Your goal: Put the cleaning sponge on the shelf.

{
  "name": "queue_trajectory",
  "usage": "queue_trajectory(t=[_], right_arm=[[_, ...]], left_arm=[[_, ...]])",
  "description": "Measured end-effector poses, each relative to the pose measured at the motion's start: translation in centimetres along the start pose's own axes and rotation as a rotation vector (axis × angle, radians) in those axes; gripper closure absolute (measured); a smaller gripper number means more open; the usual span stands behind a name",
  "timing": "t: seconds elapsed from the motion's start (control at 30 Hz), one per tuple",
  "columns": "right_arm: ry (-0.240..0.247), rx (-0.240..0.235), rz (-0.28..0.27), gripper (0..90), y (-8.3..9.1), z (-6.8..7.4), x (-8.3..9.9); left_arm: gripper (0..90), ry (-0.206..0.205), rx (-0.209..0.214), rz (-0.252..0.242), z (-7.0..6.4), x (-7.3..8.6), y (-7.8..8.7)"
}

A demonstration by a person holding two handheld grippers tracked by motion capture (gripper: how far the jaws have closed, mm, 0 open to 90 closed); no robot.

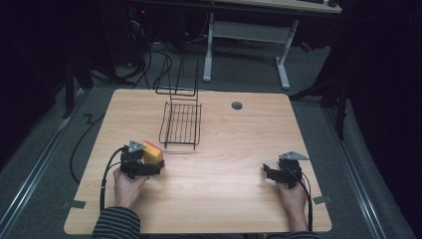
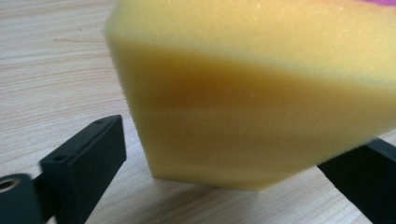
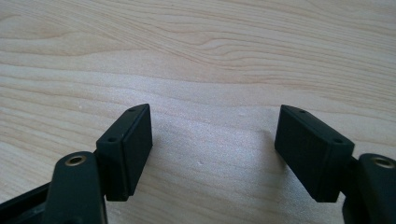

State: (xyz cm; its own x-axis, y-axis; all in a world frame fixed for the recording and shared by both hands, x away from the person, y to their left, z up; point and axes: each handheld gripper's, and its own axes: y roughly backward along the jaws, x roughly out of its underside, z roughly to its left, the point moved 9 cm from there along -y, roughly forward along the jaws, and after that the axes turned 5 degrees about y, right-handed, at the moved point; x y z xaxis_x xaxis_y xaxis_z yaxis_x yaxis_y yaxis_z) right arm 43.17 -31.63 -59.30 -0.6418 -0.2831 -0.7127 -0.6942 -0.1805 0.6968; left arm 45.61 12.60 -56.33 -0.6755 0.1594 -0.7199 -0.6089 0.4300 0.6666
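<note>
One wooden table [image 1: 219,199] carries everything, and the landmark on it is the single black wire rack [image 1: 181,124], standing toward the far middle. Just in front of the rack's left corner lies one yellow sponge [image 1: 153,152] with a pink-red top layer. The left gripper [image 1: 144,167] sits around it: in the left gripper view the sponge [image 2: 252,102] lies between the jaws, which stand wide with a gap showing on the left side (contact on the right side I cannot tell), so nothing is gripped yet. The right gripper [image 1: 271,174], well to the right of the rack and nearer the person, is spread wide over bare wood with nothing between its jaws [image 3: 212,144].

Likely risk: the soft foam squashes or tilts under an off-centre squeeze and slips out, or a carried sponge catches the rack's thin wires.

Count: two grippers, one sponge, one rack.
</note>
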Motion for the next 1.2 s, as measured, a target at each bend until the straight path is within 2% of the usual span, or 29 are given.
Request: queue_trajectory(t=[0.27,0.67,0.77,1.0,1.07,1.2], right_arm=[[0.003,0.0,-0.001,27.8,0.0,0.0,0.0],[0.0,0.0,0.0,27.8,0.0,0.0,0.0],[0.002,0.0,-0.001,27.9,0.0,0.0,0.0],[0.0,0.0,0.0,27.8,0.0,0.0,0.0],[0.002,0.0,-0.001,27.9,0.0,0.0,0.0],[0.002,0.0,-0.001,27.8,0.0,0.0,0.0]], left_arm=[[21.6,-0.025,0.012,-0.023,-0.3,-0.1,0.0],[23.6,-0.044,0.041,-0.037,-0.7,-0.2,0.8],[23.7,-0.032,0.048,-0.051,-0.9,-0.4,1.3],[23.6,-0.033,0.05,-0.056,-0.9,-1.0,2.5],[23.6,-0.017,0.061,-0.066,-0.9,-1.3,2.9],[23.6,-0.019,0.048,-0.07,-0.6,-1.7,3.4]])
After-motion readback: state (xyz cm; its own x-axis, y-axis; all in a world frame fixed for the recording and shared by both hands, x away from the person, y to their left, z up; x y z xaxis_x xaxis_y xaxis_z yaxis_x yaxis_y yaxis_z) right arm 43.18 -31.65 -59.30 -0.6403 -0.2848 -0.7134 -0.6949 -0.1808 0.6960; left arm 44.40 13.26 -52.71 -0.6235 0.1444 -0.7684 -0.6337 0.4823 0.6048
